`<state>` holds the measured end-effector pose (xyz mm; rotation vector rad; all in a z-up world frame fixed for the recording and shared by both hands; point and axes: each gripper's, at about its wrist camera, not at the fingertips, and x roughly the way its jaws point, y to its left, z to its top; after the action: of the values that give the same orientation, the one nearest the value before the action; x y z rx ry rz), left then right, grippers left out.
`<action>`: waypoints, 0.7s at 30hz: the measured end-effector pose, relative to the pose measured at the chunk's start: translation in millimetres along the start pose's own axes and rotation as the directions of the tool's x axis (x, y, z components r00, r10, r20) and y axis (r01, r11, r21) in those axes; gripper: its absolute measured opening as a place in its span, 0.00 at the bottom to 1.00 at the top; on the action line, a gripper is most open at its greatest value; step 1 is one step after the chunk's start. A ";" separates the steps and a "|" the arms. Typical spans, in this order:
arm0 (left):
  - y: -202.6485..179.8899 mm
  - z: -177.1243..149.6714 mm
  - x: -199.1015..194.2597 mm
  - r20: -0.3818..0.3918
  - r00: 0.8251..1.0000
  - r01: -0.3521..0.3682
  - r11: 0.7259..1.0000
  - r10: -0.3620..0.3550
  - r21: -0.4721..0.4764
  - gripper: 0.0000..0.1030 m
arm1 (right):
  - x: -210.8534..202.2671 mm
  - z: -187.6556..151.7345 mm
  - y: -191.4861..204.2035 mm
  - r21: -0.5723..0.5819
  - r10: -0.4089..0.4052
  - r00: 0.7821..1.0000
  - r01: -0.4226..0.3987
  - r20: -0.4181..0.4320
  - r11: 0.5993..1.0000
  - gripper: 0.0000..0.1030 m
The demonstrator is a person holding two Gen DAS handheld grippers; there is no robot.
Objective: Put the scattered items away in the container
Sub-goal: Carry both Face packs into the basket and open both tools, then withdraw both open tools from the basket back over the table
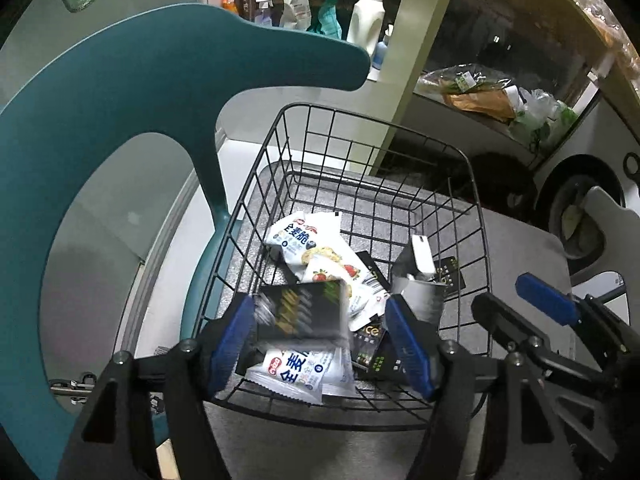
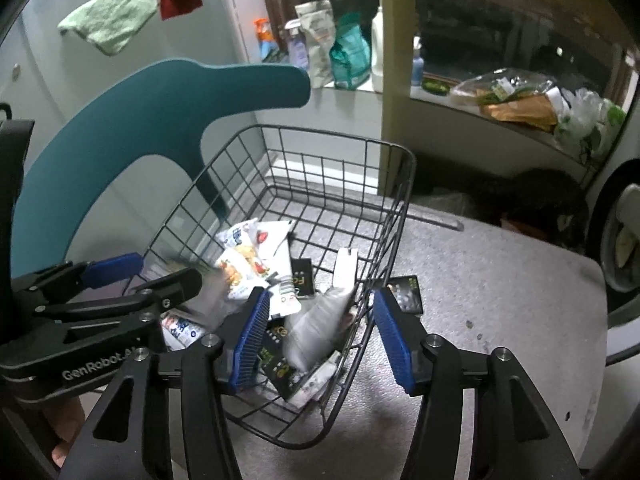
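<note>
While poised over the black wire basket [image 1: 352, 128], left gripper [image 1: 320, 340] jaws apart, blurred black packet [image 1: 300, 312] loose between the blue pads; right gripper [image 2: 320, 336] jaws apart too, blurred silver pouch [image 2: 316, 324] between, unpressed. "GenRobot" printed on the black gripper body. White snack packets [image 1: 300, 240] piled inside; one black sachet [image 2: 406, 294] outside on grey tabletop [image 2: 500, 300]. Teal chair back [image 1: 120, 92] just beside the rim.

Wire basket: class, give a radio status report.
Left gripper open, black packet blurred between the jaws. Right gripper open, grey pouch loose below. Wire basket filling. One black packet outside.
</note>
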<state>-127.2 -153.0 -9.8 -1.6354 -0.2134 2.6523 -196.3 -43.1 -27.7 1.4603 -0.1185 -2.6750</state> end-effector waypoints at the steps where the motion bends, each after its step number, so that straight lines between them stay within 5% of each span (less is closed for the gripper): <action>1: -1.4 -0.3 -1.4 0.001 1.000 -0.001 1.000 0.001 0.003 0.71 | -0.9 -0.2 -2.4 0.006 0.006 1.000 -0.006 0.000 1.000 0.53; 12: -61.9 -17.5 -18.5 -0.016 0.995 0.098 0.993 -0.097 0.060 0.71 | -23.3 -12.6 -52.5 0.054 -0.080 0.997 0.079 0.019 0.995 0.53; 21: -131.7 -76.2 -7.4 -0.045 0.984 0.173 0.983 -0.170 0.062 0.71 | -23.7 -66.6 -135.0 0.213 -0.166 0.986 0.167 -0.023 0.963 0.53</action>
<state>-63.3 -15.1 -20.5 -1.5710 -0.2519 2.4720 -133.3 92.2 -58.9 1.6034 -0.3060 -2.8698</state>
